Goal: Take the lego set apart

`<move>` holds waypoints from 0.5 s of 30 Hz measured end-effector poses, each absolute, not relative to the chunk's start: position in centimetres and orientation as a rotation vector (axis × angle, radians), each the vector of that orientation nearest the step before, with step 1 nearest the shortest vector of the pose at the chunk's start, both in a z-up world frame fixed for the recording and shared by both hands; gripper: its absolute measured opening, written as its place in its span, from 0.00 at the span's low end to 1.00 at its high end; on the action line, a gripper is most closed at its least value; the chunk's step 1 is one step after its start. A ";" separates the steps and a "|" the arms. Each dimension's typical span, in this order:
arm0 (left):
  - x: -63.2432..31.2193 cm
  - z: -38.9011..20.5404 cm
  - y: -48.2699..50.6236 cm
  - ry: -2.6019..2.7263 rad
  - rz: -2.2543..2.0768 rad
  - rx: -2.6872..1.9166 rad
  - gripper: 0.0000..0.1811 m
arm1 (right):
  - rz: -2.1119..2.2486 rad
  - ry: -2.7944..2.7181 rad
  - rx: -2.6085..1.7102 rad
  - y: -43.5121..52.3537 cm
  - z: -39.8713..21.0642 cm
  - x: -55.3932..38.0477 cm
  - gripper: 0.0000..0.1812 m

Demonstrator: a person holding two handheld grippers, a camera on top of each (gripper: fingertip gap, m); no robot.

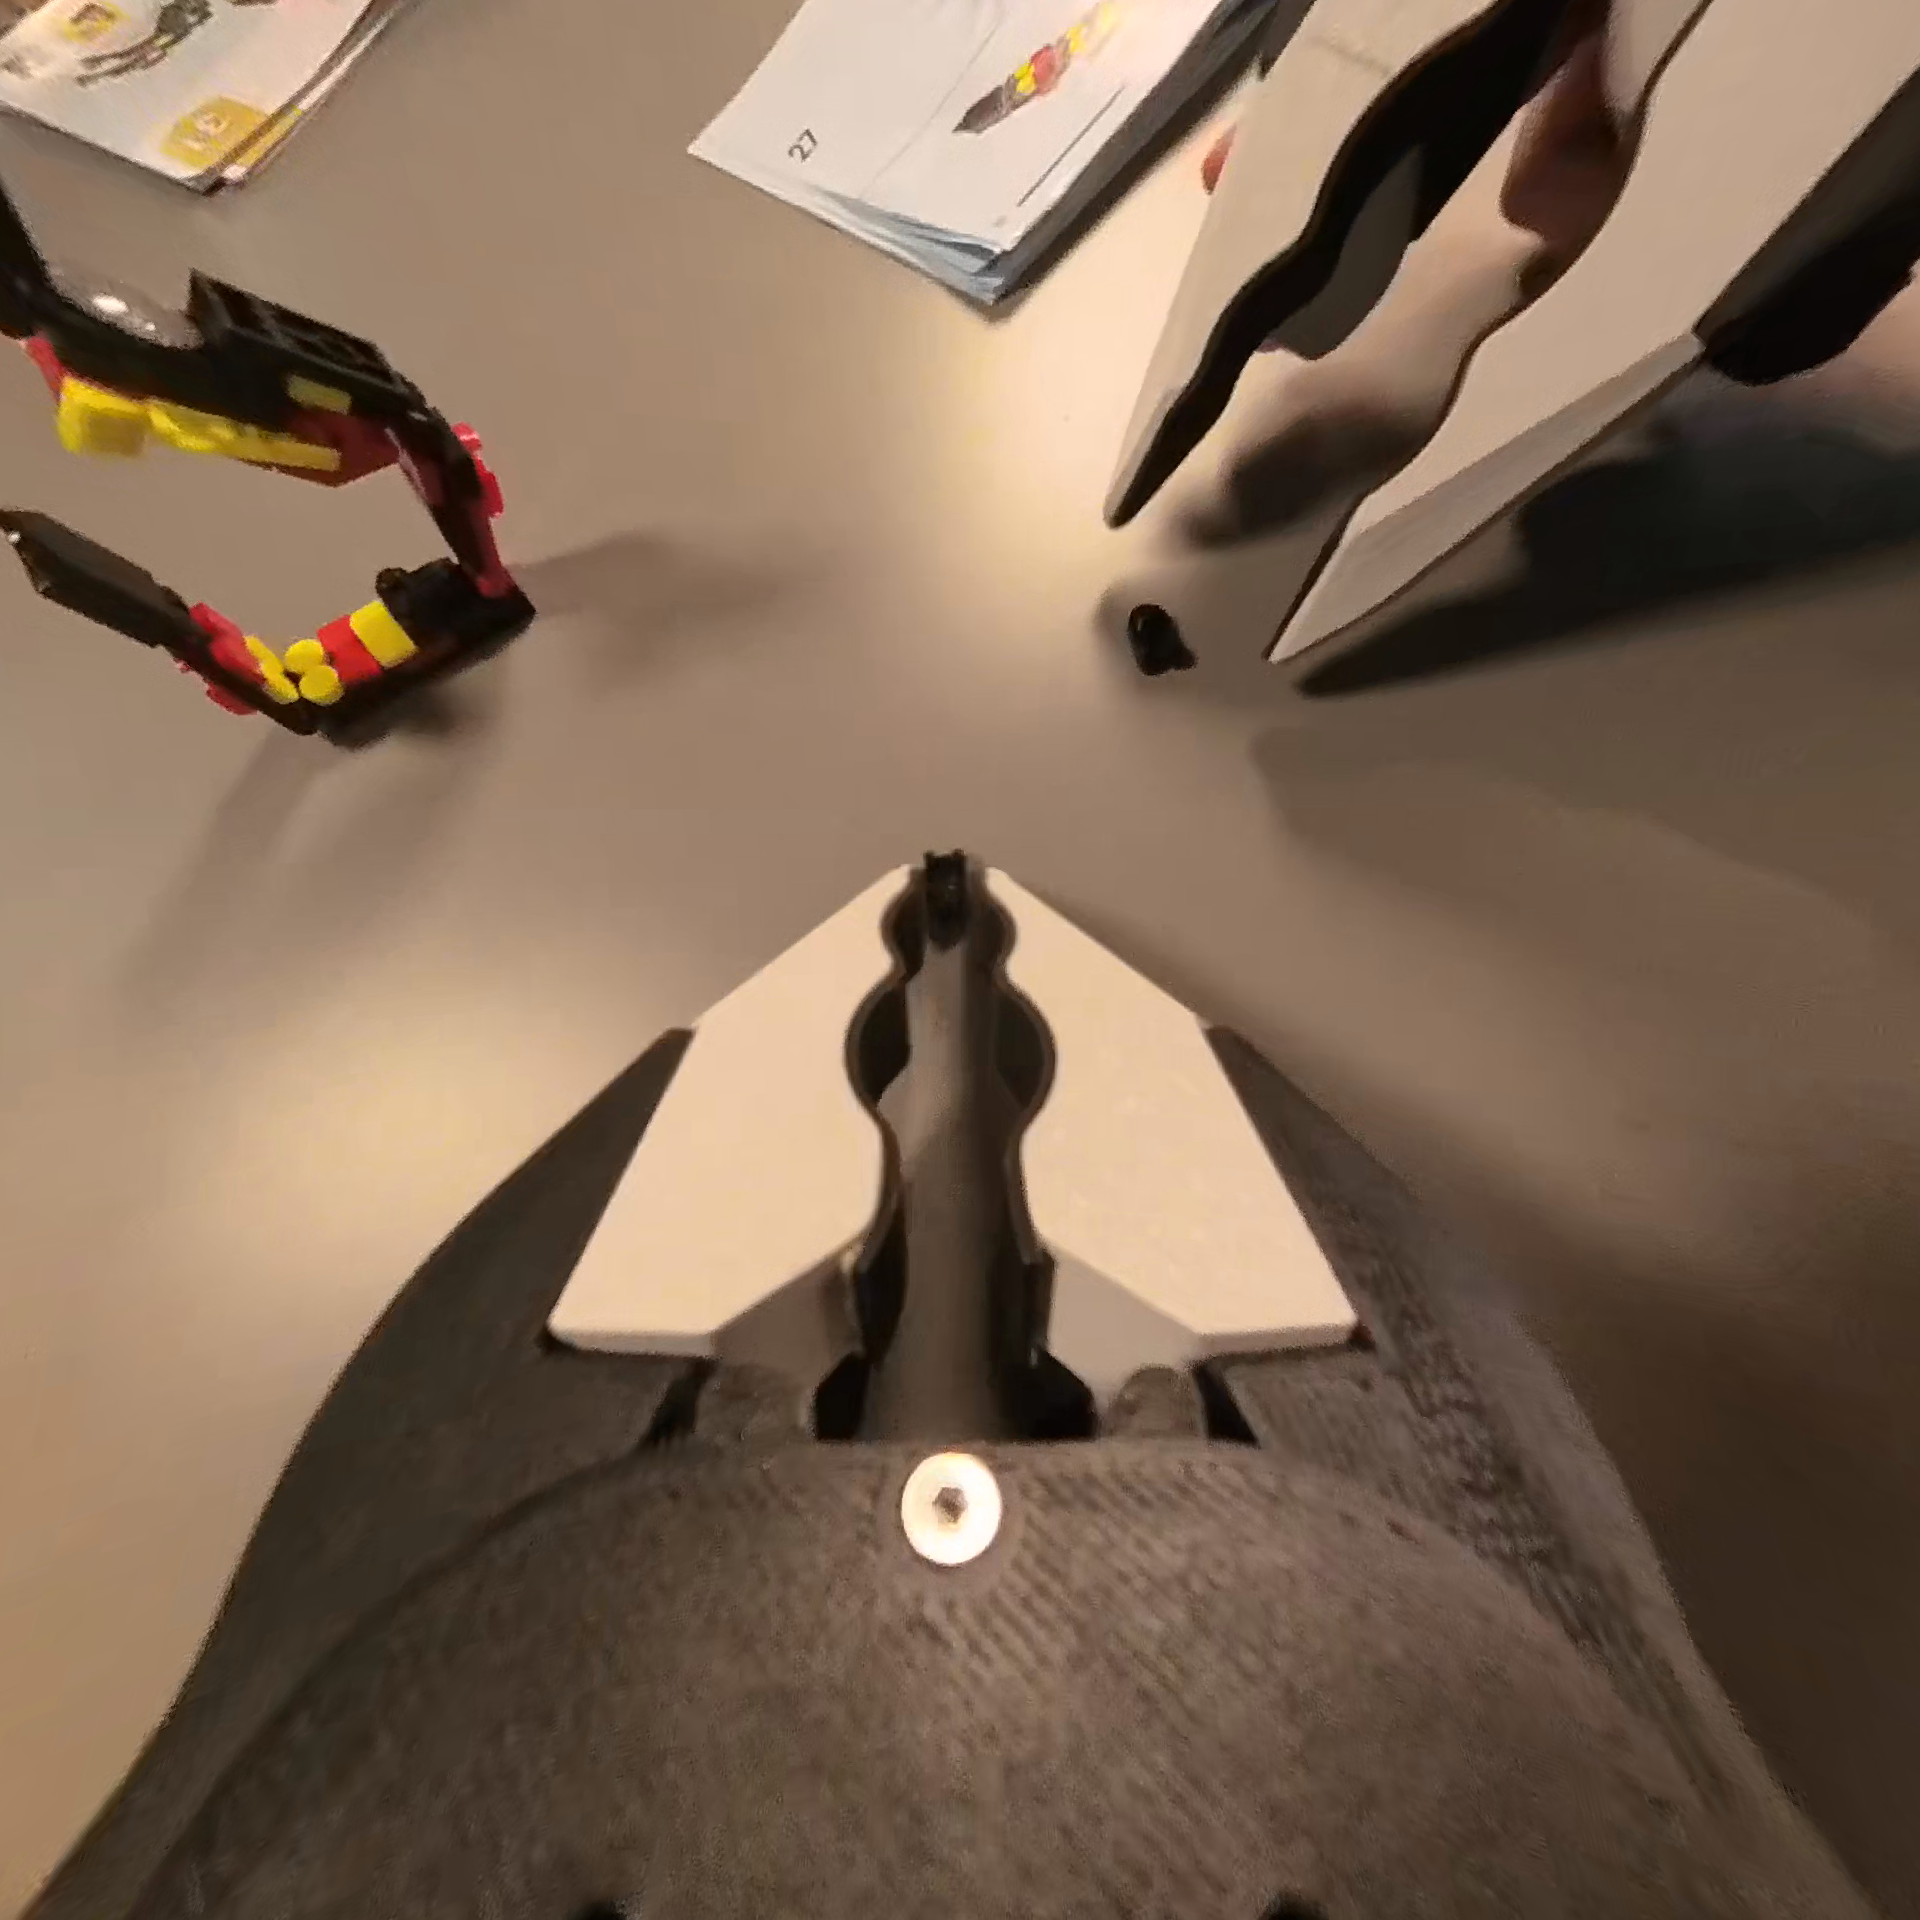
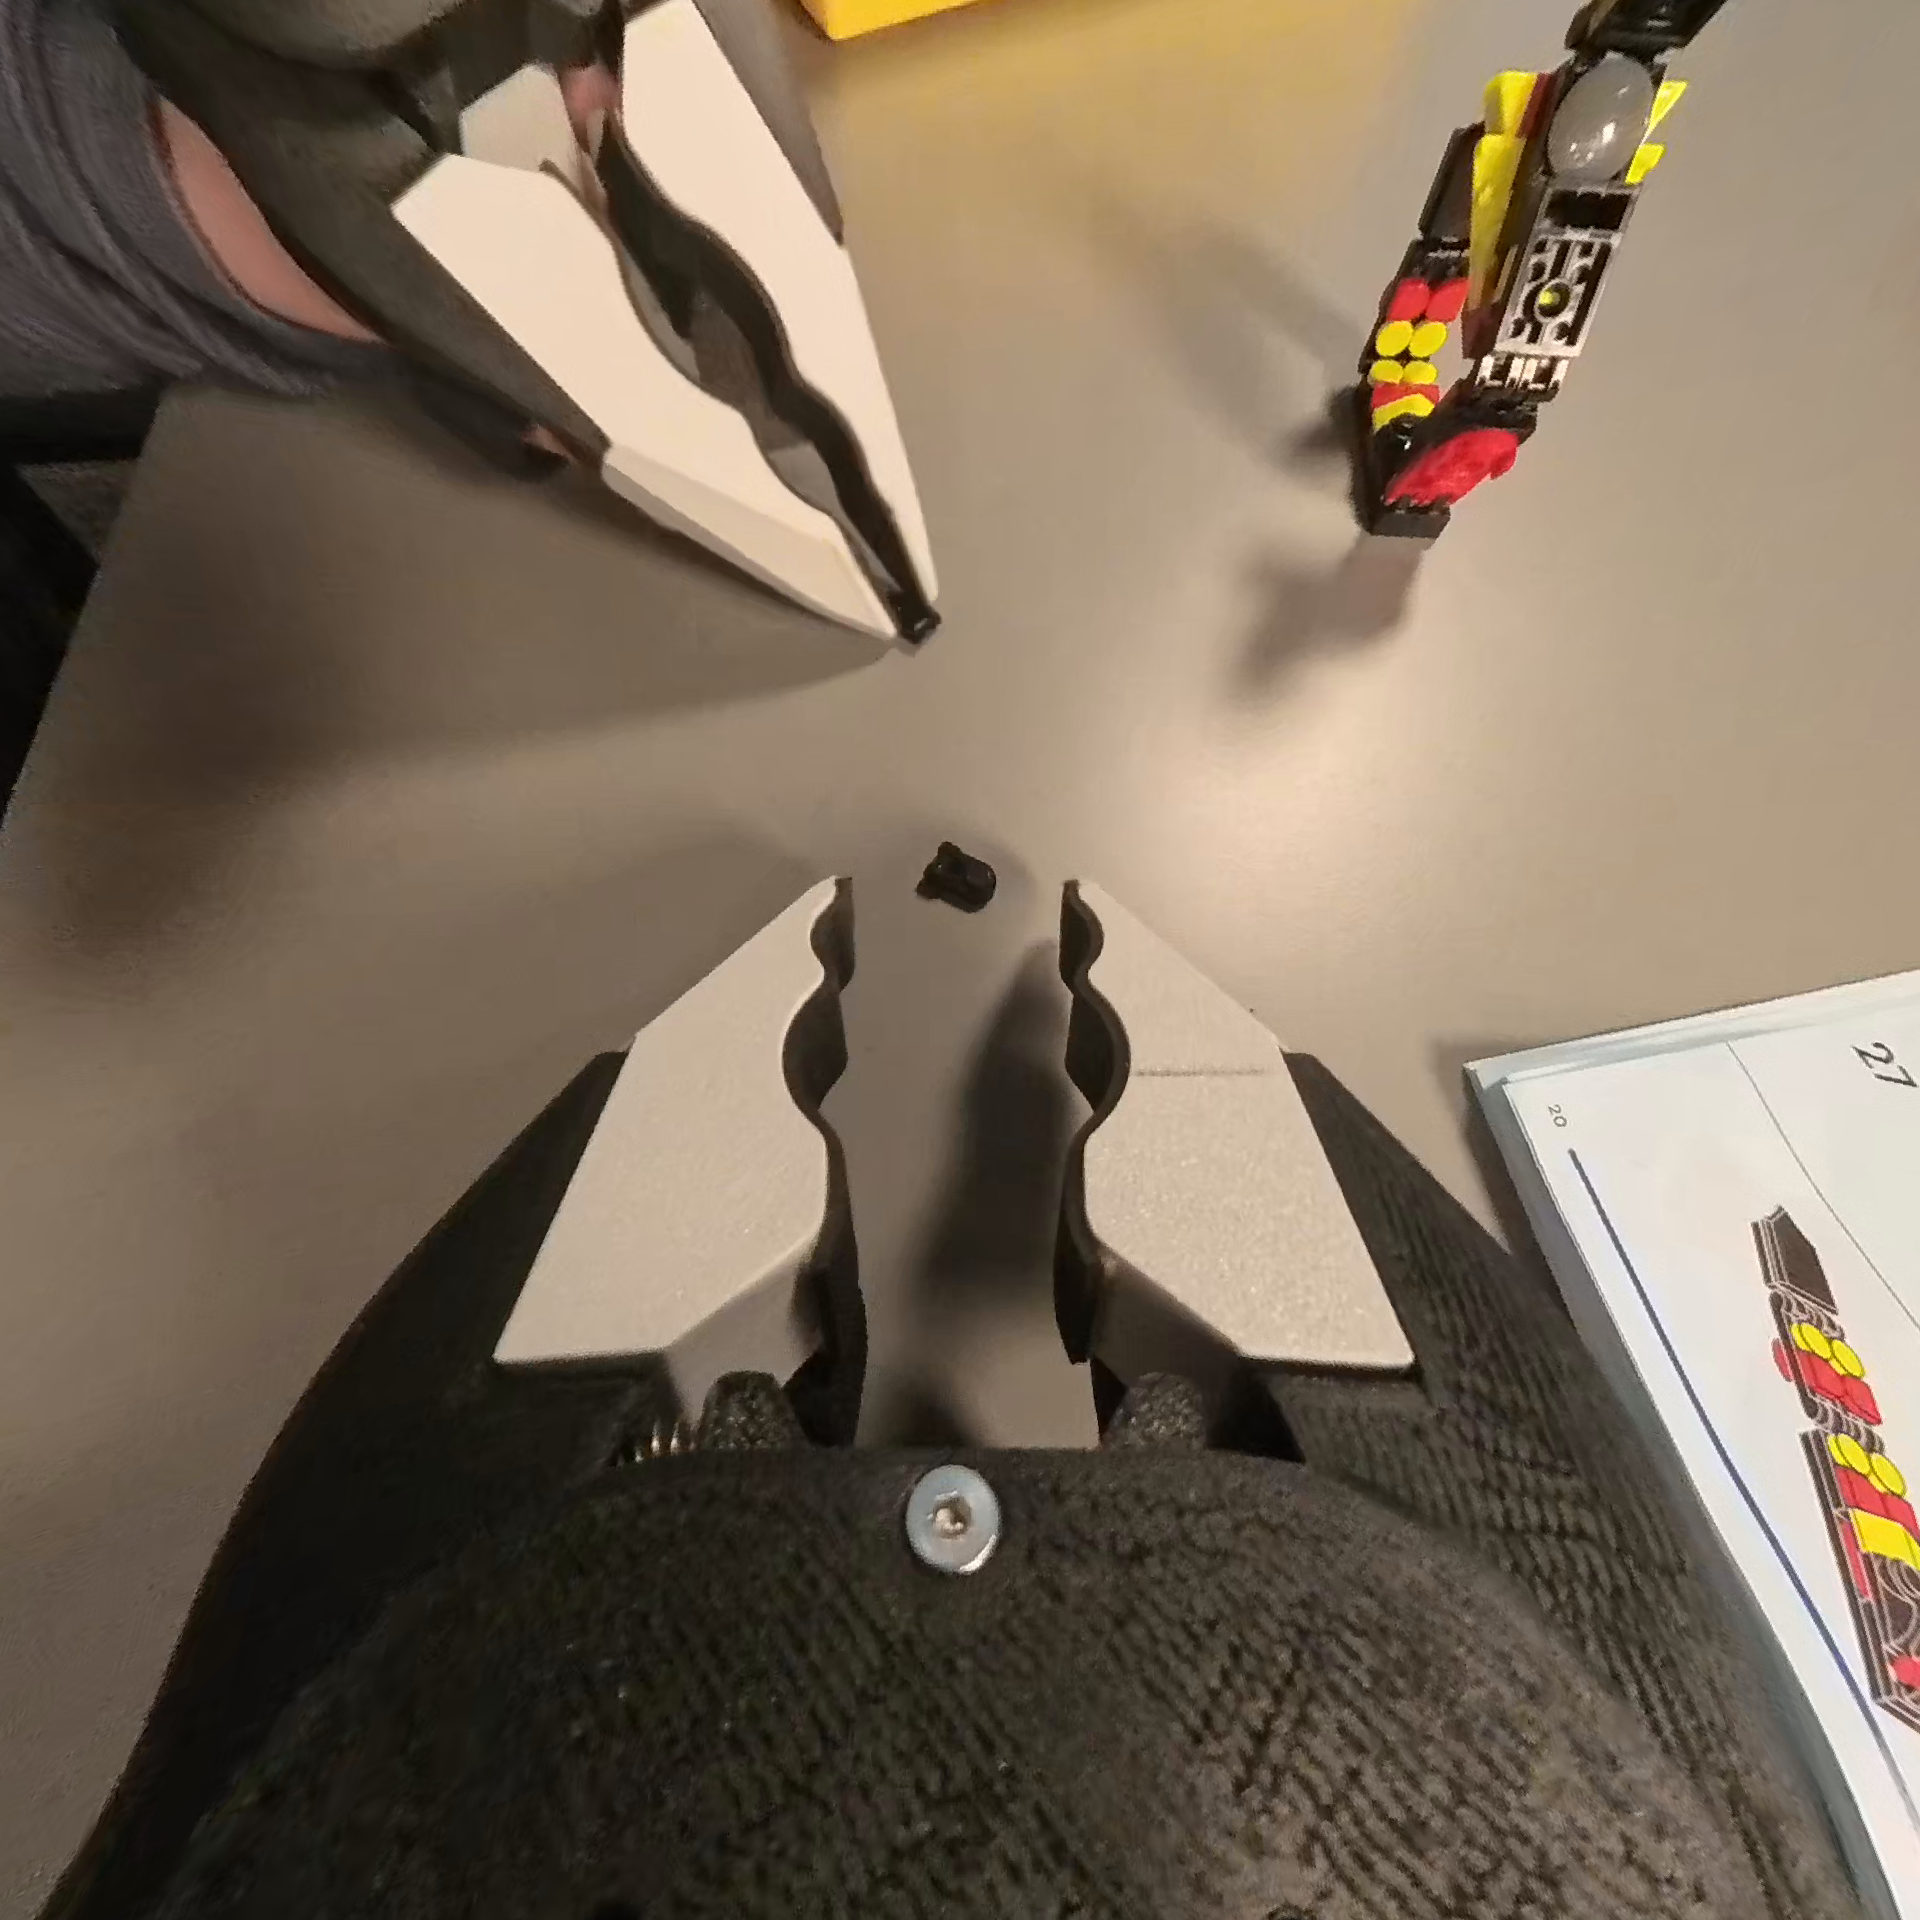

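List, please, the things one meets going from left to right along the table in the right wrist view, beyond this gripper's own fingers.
Left gripper, shut on a small black piece → loose small black piece on the table → red, yellow and black lego model.

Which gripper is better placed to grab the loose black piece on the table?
Right. The right gripper is open with the loose black piece at its tips; the left gripper is shut on another small black piece.
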State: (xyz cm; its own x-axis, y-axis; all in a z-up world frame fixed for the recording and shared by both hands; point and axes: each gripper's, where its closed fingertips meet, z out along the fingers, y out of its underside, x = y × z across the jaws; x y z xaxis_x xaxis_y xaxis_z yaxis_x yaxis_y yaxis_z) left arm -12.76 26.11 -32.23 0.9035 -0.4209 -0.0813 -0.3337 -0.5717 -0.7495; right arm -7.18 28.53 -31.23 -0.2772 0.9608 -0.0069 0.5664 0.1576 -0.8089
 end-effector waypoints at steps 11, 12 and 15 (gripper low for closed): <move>-26.1 -16.7 21.6 0.259 0.545 -1.693 0.03 | 0.971 -1.883 -1.476 29.3 -31.2 -7.1 0.21; -29.3 -15.8 20.3 0.218 0.639 -1.710 0.03 | 0.955 -1.895 -1.480 29.3 -31.4 -7.1 0.21; -37.6 -17.5 17.4 0.089 0.677 -1.980 0.03 | 0.914 -1.933 -1.486 29.2 -32.0 -7.1 0.20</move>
